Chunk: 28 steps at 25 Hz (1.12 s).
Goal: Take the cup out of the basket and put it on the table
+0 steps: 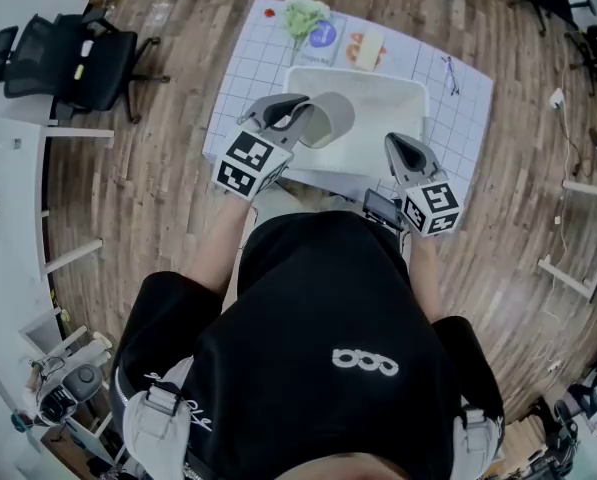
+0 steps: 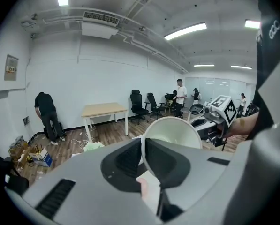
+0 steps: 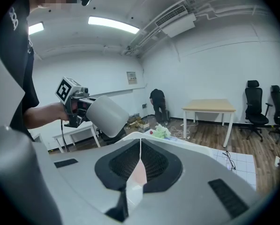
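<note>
Cup [image 2: 175, 130] rim pinched: left gripper [image 2: 143, 150], own view only | right gripper [image 3: 140, 159] closed, empty

The pale grey-white cup [image 1: 330, 118] is at upper centre of the head view. It is tipped on its side, rim pinched by the left gripper [image 1: 300, 120], over the left end of the white rectangular basket [image 1: 383, 80] on the gridded table [image 1: 463, 108].

A green crumpled bundle [image 1: 304, 15] is seen at twelve o'clock on a gridded mat [image 1: 240, 78], spectacles [image 1: 449, 74] at two o'clock, and a black office chair [image 1: 73, 58] toward ten o'clock on the wooden floor [image 1: 148, 208].
</note>
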### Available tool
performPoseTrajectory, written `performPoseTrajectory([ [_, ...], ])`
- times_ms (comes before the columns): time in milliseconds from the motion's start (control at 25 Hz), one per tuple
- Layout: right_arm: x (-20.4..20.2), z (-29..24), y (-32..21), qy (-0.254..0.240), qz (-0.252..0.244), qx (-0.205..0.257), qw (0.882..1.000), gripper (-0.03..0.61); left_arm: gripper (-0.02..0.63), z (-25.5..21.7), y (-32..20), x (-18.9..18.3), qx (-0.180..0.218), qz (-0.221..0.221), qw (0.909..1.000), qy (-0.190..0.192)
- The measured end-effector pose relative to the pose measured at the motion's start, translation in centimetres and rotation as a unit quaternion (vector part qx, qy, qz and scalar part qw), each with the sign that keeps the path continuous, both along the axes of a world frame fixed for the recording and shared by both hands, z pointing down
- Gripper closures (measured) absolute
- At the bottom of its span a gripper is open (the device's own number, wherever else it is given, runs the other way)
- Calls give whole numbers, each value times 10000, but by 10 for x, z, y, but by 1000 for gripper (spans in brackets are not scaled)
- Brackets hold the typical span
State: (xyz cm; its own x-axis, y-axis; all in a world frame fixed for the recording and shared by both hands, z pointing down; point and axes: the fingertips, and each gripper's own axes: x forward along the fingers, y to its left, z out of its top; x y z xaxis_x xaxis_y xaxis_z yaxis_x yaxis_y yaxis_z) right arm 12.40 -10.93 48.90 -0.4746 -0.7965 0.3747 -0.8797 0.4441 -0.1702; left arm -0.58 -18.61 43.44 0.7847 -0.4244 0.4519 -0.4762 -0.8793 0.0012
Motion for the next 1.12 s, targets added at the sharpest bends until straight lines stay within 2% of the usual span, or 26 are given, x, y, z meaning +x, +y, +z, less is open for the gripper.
performPoseTrajectory([
  [360,-129,-14,-53,-109,-352,79,9993,554,581,-4,-41,-136,-51,-441,9990,30],
  [560,-182,-15,-79,-121,-535,91,9985,554,581,5,-62,-191,-109,-654,9978,1],
  [840,-215,-13,-98,-88,-710,41,9974,554,581,26,-77,-229,-323,-866,9957,-68],
  [1120,-220,-3,-106,-76,-739,-80,9972,554,581,76,-96,-238,-590,-901,9927,-546],
])
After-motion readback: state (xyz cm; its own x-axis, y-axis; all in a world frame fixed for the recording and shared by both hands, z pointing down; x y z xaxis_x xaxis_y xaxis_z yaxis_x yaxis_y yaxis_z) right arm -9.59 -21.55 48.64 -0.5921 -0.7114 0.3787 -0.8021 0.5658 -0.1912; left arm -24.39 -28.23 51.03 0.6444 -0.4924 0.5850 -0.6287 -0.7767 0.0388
